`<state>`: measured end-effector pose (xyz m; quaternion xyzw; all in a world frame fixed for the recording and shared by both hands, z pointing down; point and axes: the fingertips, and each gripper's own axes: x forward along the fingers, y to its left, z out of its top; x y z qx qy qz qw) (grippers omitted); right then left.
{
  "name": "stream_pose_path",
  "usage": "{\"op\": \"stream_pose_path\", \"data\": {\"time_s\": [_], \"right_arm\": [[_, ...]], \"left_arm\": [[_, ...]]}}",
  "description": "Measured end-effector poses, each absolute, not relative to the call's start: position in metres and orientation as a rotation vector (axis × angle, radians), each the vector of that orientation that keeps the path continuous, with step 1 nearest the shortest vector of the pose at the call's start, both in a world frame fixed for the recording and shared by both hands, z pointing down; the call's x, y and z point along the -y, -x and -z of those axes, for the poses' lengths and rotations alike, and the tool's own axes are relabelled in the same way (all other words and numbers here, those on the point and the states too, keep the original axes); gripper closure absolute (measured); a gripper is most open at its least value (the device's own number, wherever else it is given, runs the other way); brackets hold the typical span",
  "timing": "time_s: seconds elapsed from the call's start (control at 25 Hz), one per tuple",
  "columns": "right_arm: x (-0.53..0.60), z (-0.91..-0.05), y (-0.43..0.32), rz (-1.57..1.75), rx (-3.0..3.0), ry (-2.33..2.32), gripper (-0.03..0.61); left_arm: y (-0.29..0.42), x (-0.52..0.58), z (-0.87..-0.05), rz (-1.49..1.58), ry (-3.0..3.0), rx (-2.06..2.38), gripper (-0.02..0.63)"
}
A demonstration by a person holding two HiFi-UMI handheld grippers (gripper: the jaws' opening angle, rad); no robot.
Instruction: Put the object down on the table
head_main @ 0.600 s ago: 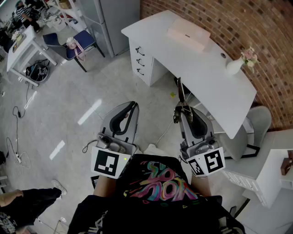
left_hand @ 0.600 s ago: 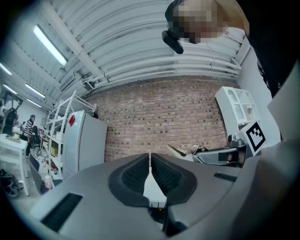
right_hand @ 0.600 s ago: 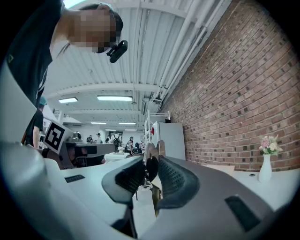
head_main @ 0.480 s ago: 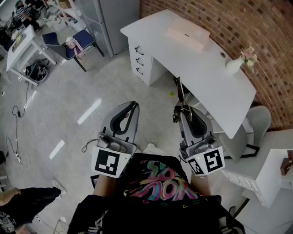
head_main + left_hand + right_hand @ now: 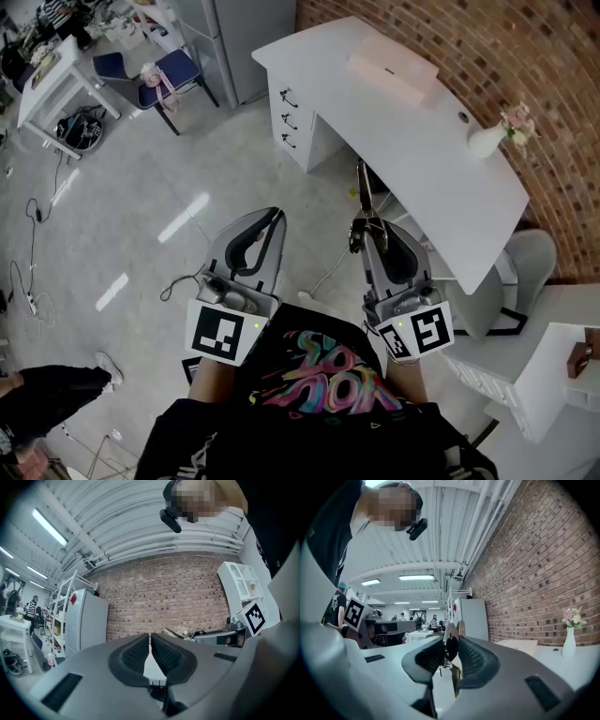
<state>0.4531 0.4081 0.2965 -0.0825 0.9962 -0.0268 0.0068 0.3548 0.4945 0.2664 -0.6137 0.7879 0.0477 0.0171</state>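
- Pale grey floor (image 5: pixel 141 187) fills most of the head view, with a small white table (image 5: pixel 52 80) and a blue chair (image 5: pixel 164 82) at the far left and a grey cabinet (image 5: pixel 239 37) further back.
- Left gripper (image 5: pixel 273 216) is held out level over the bare floor. In the left gripper view (image 5: pixel 150 637) its jaws are drawn together, the tips meeting, with nothing between them.
- Right gripper (image 5: pixel 367 228) is level too and well apart from the left one. In the right gripper view (image 5: pixel 451 643) its jaws are pressed narrow on a thin metal object (image 5: pixel 450 631).
- From above, the thin metal object (image 5: pixel 362 192) sticks out ahead of the jaws, dark and slim. It is off the desk, showing against the floor just before the desk's near edge. What kind of tool it is cannot be told.
- A long white desk (image 5: pixel 412 141) runs along the right, with a drawer unit (image 5: pixel 300 122) under its left end.
- On the desk a flat pink box (image 5: pixel 392 73) lies, and further right a white vase (image 5: pixel 489 141) with flowers stands.
- A red brick wall (image 5: pixel 525 56) stands behind the desk.
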Motion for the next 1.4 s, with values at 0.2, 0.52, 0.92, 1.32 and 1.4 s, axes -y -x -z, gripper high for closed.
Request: {"op": "stream_pose_path", "data": {"time_s": [0.2,0.52,0.92,1.32,1.4], "right_arm": [[-0.393,-0.309,-0.428,0.108,-3.131,0.239,0.474],[-0.315,-0.315,-0.335,0.154,-3.141,0.263,0.474],[-0.246,-0.303,-0.186,0.125,-3.158,0.327,0.474],[-0.201,-0.312,-0.123,0.178,-3.125,0.489,0.474],[-0.192,-0.316,-0.117,0.201,-3.119,0.526,0.474]], "left_arm": [[-0.330,-0.481,-0.276,-0.155,1.891,-2.482,0.580],[-0.237,-0.399,-0.277,-0.164,1.922,-2.463,0.580],[-0.075,-0.333,-0.269,-0.143,1.966,-2.431,0.580],[-0.001,-0.286,-0.276,-0.130,2.073,-2.368,0.580],[0.008,-0.279,-0.277,-0.114,2.092,-2.354,0.580]]}}
